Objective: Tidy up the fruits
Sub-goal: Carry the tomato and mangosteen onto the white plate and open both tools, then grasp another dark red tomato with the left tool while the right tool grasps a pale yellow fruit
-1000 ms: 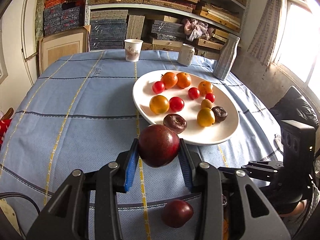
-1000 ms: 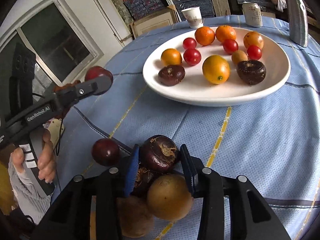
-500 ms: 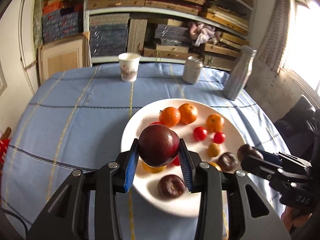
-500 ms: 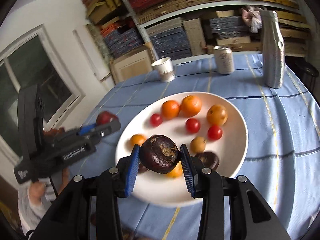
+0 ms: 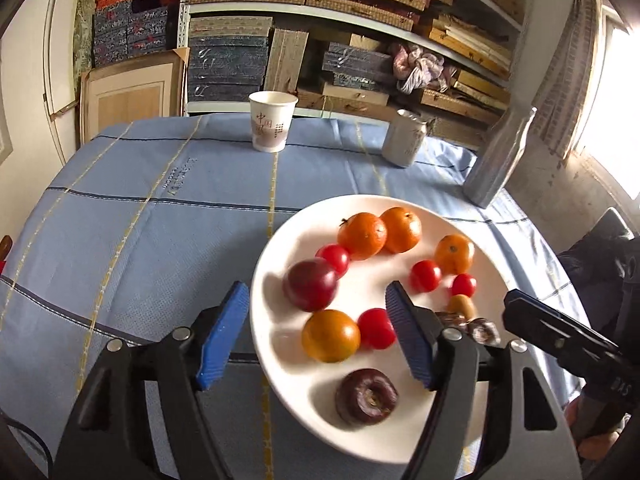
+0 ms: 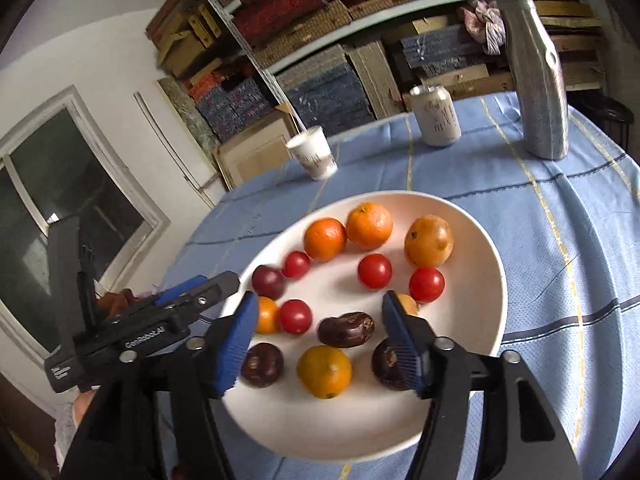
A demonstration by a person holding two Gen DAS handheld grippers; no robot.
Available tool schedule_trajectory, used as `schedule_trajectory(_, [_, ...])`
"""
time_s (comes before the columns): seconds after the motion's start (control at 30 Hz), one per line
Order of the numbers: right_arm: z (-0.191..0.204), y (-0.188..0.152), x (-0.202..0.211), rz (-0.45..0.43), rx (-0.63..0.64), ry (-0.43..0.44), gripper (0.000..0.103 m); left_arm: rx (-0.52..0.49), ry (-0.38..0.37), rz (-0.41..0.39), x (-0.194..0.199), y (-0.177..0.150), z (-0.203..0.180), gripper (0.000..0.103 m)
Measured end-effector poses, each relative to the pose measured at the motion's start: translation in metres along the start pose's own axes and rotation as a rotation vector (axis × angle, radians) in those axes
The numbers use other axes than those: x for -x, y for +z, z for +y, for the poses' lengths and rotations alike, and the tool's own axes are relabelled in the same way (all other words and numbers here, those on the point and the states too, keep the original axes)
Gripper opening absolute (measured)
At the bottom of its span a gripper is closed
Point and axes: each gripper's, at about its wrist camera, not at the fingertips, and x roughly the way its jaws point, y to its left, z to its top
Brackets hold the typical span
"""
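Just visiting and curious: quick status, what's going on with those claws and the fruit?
Both claws, left and right, opening, nothing gripped. Dark plum and wrinkled fruit lie on the white plate. Nothing blocking.

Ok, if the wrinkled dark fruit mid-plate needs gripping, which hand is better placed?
Right, likely: the wrinkled dark fruit lies between the right gripper's opening jaws; the left gripper, also opening, faces the plum.

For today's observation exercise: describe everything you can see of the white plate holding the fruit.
The white plate is a wide, shallow oval dish, glossy like glazed ceramic, with a gently raised rim. It lies flat on the blue striped tablecloth, nearer than the paper cup and the can. It holds oranges, small red tomatoes and dark purple fruits, spread loosely with bare white at the near edge. Both grippers hang over its near side, apparently not touching it.
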Motion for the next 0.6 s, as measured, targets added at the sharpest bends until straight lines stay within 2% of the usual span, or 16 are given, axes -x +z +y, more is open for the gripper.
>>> schedule_trajectory(0.03, [0.002,-0.001,0.005,-0.008,-0.001,0.007,0.066,-0.006,0.003,-0.004,0.004,-0.001,-0.001,0.070])
schedule_trajectory(0.1, [0.005,-0.002,0.017,-0.025,-0.003,0.020,0.076,-0.020,0.016,-0.015,0.012,-0.004,-0.004,0.071])
schedule_trajectory(0.17, [0.008,-0.008,0.035,-0.062,-0.004,0.024,0.079,-0.032,0.033,-0.026,0.023,-0.010,-0.004,0.072])
schedule_trajectory(0.2, [0.009,-0.011,0.040,-0.072,-0.003,0.027,0.081,-0.034,0.039,-0.031,0.029,-0.014,-0.004,0.077])
schedule_trajectory(0.23, [0.009,-0.016,0.047,-0.080,0.000,0.034,0.082,-0.034,0.043,-0.038,0.035,-0.020,-0.002,0.087])
schedule_trajectory(0.27, [0.008,-0.025,0.056,-0.089,0.000,0.044,0.086,-0.035,0.046,-0.043,0.041,-0.024,0.000,0.089])
schedule_trajectory(0.3, [0.006,-0.033,0.063,-0.100,-0.004,0.037,0.089,-0.037,0.053,-0.049,0.048,-0.032,0.002,0.089])
schedule_trajectory(0.47, [0.006,-0.059,0.084,-0.105,0.036,0.008,0.091,-0.066,0.086,-0.045,0.077,-0.072,0.006,0.089])
schedule_trajectory(0.53, [0.006,-0.068,0.090,-0.101,0.023,0.017,0.095,-0.082,0.095,-0.048,0.088,-0.088,0.006,0.095])
schedule_trajectory(0.6, [0.003,-0.077,0.097,-0.094,-0.004,0.014,0.099,-0.101,0.112,-0.058,0.102,-0.111,0.007,0.097])
